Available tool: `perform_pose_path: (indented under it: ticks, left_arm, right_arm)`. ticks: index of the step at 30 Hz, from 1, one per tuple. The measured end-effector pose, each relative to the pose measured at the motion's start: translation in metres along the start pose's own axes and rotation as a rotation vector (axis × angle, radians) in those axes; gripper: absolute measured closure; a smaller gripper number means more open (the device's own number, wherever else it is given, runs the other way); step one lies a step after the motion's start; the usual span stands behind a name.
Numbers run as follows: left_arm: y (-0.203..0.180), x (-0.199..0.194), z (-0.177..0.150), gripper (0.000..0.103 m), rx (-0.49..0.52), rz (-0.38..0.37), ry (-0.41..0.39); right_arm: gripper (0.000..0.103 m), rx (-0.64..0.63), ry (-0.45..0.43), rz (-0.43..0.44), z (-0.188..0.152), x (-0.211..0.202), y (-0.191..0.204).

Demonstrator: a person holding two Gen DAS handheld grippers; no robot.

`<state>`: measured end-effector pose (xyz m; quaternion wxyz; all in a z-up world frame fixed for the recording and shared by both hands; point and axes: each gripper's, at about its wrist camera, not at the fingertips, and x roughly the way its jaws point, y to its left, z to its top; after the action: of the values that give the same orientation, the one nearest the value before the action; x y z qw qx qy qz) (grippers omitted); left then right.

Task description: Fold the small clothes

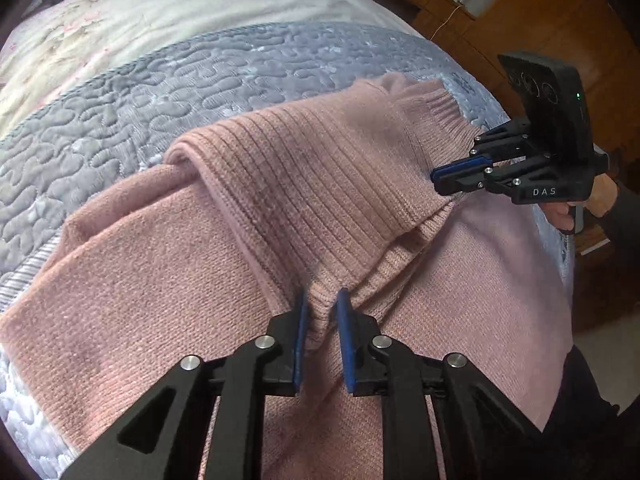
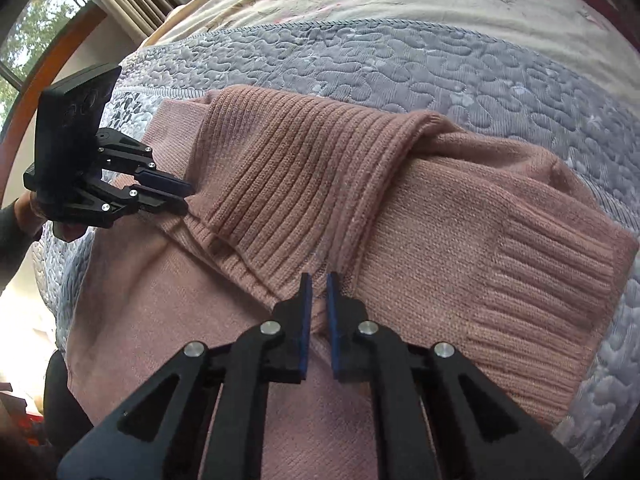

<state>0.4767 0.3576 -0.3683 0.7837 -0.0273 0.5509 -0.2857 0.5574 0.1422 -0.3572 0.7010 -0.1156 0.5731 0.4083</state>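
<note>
Bare quilt (image 1: 120, 128) beyond sweater (image 1: 160, 280)

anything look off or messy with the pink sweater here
Nothing damaged. The pink sweater lies on the grey quilted bedspread with its ribbed turtleneck collar flopped slantwise across the body, bunching where the left tool and right tool pinch it.

Dusty-pink ribbed sweater (image 1: 320, 184) on grey-blue quilted blanket (image 1: 120, 112); floral cream sheet (image 1: 140, 12) beyond.
</note>
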Motion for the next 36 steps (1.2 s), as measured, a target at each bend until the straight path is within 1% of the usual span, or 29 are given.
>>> perform_pose_path:
  ticks: [2, 3, 4, 5, 6, 7, 9, 10, 11, 12, 14, 15, 16, 17, 18, 20, 22, 25, 26, 27, 28, 29, 30, 31, 32, 33, 34, 35, 36]
  left_arm:
    - [-0.006, -0.002, -0.003, 0.087, 0.022, 0.029, -0.008]
    - [-0.012, -0.002, -0.003, 0.086, 0.05, 0.049, -0.011]
    - [-0.017, -0.001, -0.001, 0.085, 0.08, 0.075, -0.008]
    - [-0.02, 0.001, 0.001, 0.081, 0.107, 0.095, 0.001]
    - [-0.024, 0.002, 0.001, 0.078, 0.127, 0.11, 0.01]
    - [-0.027, 0.003, 0.001, 0.077, 0.141, 0.126, 0.019]
    - [-0.027, 0.003, 0.001, 0.077, 0.157, 0.142, 0.032]
    - [-0.026, 0.002, 0.0, 0.077, 0.156, 0.144, 0.035]
    - [-0.025, 0.002, 0.001, 0.077, 0.145, 0.139, 0.036]
    - [-0.022, 0.002, 0.002, 0.079, 0.126, 0.133, 0.035]
    - [-0.016, 0.002, 0.005, 0.082, 0.073, 0.111, 0.031]
    - [-0.014, 0.0, 0.005, 0.089, 0.058, 0.114, 0.026]
    - [-0.012, -0.002, 0.004, 0.09, 0.044, 0.11, 0.024]
    - [-0.011, -0.003, 0.004, 0.096, 0.035, 0.117, 0.021]
    - [-0.01, -0.004, 0.003, 0.098, 0.031, 0.129, 0.022]
    - [-0.012, -0.006, 0.0, 0.099, 0.034, 0.157, 0.019]
    - [-0.017, -0.007, -0.002, 0.099, 0.045, 0.192, 0.017]
    - [-0.023, -0.01, -0.009, 0.1, 0.061, 0.231, 0.044]
    - [-0.021, -0.006, -0.012, 0.1, 0.05, 0.215, 0.066]
    - [-0.019, -0.005, -0.014, 0.1, 0.039, 0.192, 0.068]
    - [-0.019, -0.007, -0.015, 0.1, 0.038, 0.171, 0.053]
    - [-0.018, -0.009, -0.014, 0.1, 0.03, 0.135, 0.041]
    - [-0.018, -0.012, -0.014, 0.098, 0.022, 0.095, 0.045]
    - [-0.021, -0.016, -0.013, 0.096, 0.031, 0.093, 0.042]
    - [-0.024, -0.019, -0.012, 0.088, 0.049, 0.106, 0.047]
    - [-0.028, -0.023, -0.011, 0.079, 0.07, 0.117, 0.058]
    - [-0.032, -0.03, -0.01, 0.079, 0.097, 0.141, 0.051]
    - [-0.035, -0.038, -0.007, 0.078, 0.116, 0.145, 0.037]
    - [-0.039, -0.049, -0.002, 0.078, 0.117, 0.121, 0.01]
  right_arm:
    - [0.097, -0.002, -0.022, -0.003, -0.003, -0.003, 0.004]
    - [0.093, -0.027, -0.031, -0.015, -0.002, -0.004, 0.008]
    - [0.092, -0.055, -0.033, -0.039, -0.003, -0.003, 0.013]
    - [0.09, -0.086, -0.035, -0.06, -0.002, -0.004, 0.019]
    - [0.08, -0.104, -0.034, -0.062, -0.001, -0.004, 0.023]
    - [0.065, -0.11, -0.027, -0.051, -0.001, -0.003, 0.026]
    - [0.054, -0.143, -0.022, -0.055, -0.002, -0.003, 0.034]
    - [0.055, -0.168, -0.021, -0.082, -0.003, -0.002, 0.038]
    - [0.06, -0.184, -0.024, -0.12, -0.004, 0.0, 0.039]
    - [0.068, -0.183, -0.021, -0.145, -0.004, 0.002, 0.038]
    - [0.07, -0.166, -0.022, -0.128, -0.005, 0.0, 0.033]
    - [0.075, -0.162, -0.022, -0.123, -0.004, -0.001, 0.031]
    - [0.079, -0.153, -0.02, -0.115, -0.004, -0.002, 0.028]
    - [0.082, -0.143, -0.018, -0.107, -0.004, -0.004, 0.025]
    - [0.085, -0.134, -0.016, -0.102, -0.004, -0.005, 0.022]
    - [0.095, -0.115, -0.011, -0.109, -0.005, -0.007, 0.015]
    - [0.097, -0.103, -0.016, -0.097, -0.007, -0.01, 0.013]
    - [0.097, -0.124, -0.038, -0.114, -0.014, -0.015, 0.02]
    - [0.097, -0.133, -0.027, -0.121, -0.016, -0.009, 0.02]
    - [0.096, -0.144, -0.019, -0.127, -0.019, -0.002, 0.021]
    - [0.091, -0.145, -0.026, -0.128, -0.019, 0.001, 0.021]
    - [0.085, -0.133, -0.031, -0.107, -0.018, 0.0, 0.021]
    - [0.083, -0.116, -0.037, -0.09, -0.016, -0.003, 0.021]
    - [0.079, -0.106, -0.047, -0.08, -0.016, -0.009, 0.021]
    - [0.075, -0.106, -0.049, -0.076, -0.015, -0.013, 0.023]
    - [0.073, -0.115, -0.047, -0.079, -0.015, -0.018, 0.025]
    - [0.072, -0.125, -0.049, -0.085, -0.015, -0.024, 0.027]
    - [0.071, -0.13, -0.061, -0.081, -0.013, -0.032, 0.029]
    - [0.071, -0.125, -0.088, -0.076, -0.009, -0.039, 0.03]
